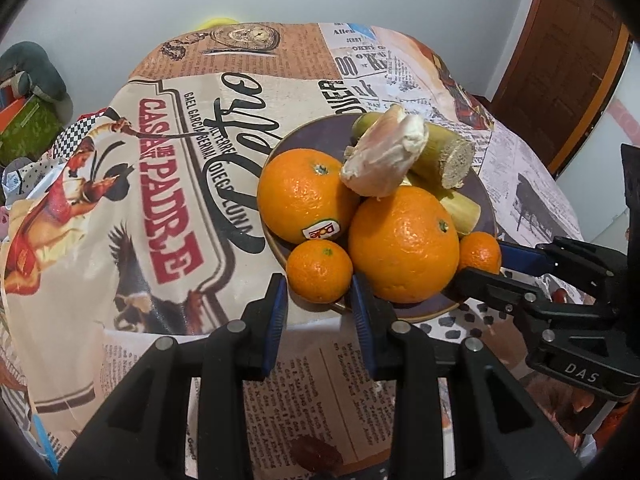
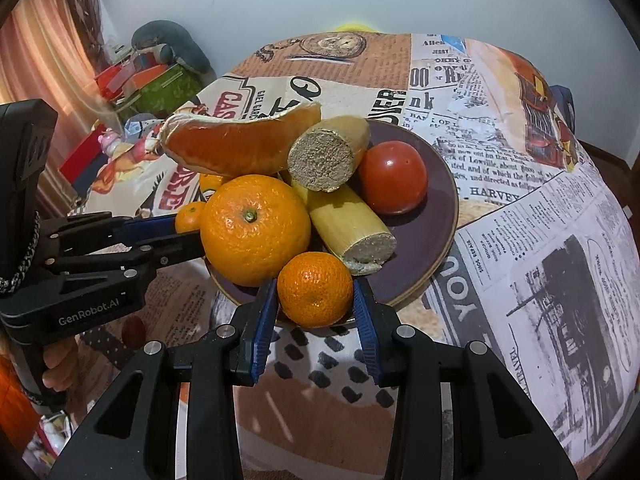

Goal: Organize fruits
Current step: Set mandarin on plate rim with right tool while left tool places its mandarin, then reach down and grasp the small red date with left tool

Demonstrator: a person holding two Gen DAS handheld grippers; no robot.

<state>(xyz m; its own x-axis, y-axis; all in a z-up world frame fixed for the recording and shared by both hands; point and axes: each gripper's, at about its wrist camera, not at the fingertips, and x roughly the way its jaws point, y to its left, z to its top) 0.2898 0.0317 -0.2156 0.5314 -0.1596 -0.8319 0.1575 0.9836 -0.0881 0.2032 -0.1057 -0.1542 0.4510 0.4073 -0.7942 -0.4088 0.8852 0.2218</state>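
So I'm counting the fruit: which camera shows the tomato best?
The right wrist view: the tomato sits in full sight on the far side of the plate. The left wrist view shows none of it; the oranges and cut stalks hide that spot.

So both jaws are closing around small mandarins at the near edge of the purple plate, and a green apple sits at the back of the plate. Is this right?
One detail is wrong: the fruit at the back of the purple plate is a red tomato, not a green apple, as the right wrist view shows. The rest stands: the left gripper and the right gripper each flank a small mandarin.
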